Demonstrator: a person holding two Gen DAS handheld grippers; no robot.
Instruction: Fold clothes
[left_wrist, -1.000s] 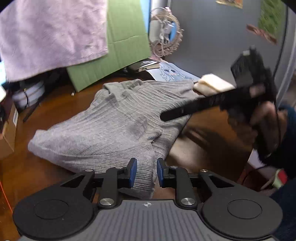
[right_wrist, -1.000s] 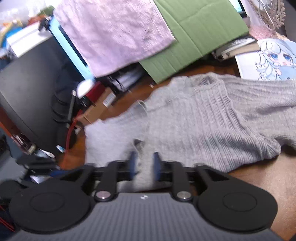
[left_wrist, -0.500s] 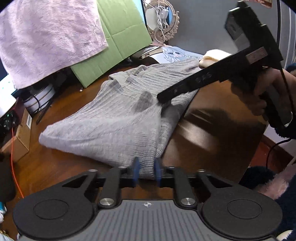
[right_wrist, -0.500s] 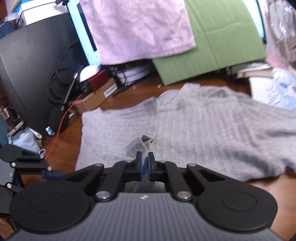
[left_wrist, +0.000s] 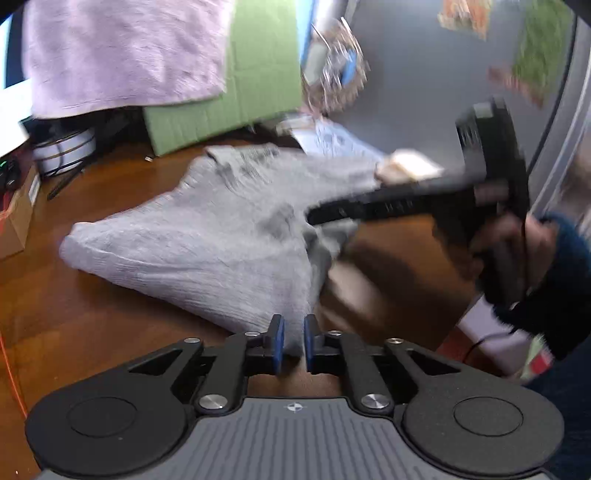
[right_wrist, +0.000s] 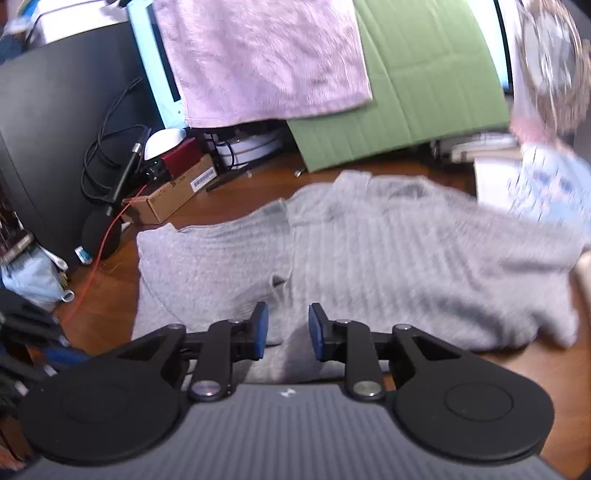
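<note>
A grey ribbed sweater (left_wrist: 221, 251) (right_wrist: 406, 258) lies spread on the brown wooden table (left_wrist: 92, 314). Its near corner is drawn into a taut point that runs between the blue pads of my left gripper (left_wrist: 293, 341). The pads pinch this fabric while the jaws are opening. My right gripper (right_wrist: 289, 332) hovers over the sweater's near edge. Its jaws are opening, the pads stand well apart, and cloth lies under the gap without being pinched. The left wrist view shows the right gripper (left_wrist: 314, 218) reaching in from the right, held by a hand (left_wrist: 524, 240).
A pink towel (right_wrist: 258, 55) and green cardboard (right_wrist: 424, 74) stand behind the sweater. A cardboard box (right_wrist: 173, 195), cables and a dark panel (right_wrist: 55, 129) crowd the left. An illustrated print (right_wrist: 546, 184) and a cream object (left_wrist: 410, 166) lie at the far right.
The right gripper's pads, nearly shut on a small fold half a second ago, now stand wide apart. The left gripper's gap has narrowed on the sweater's corner, which is now drawn taut.
</note>
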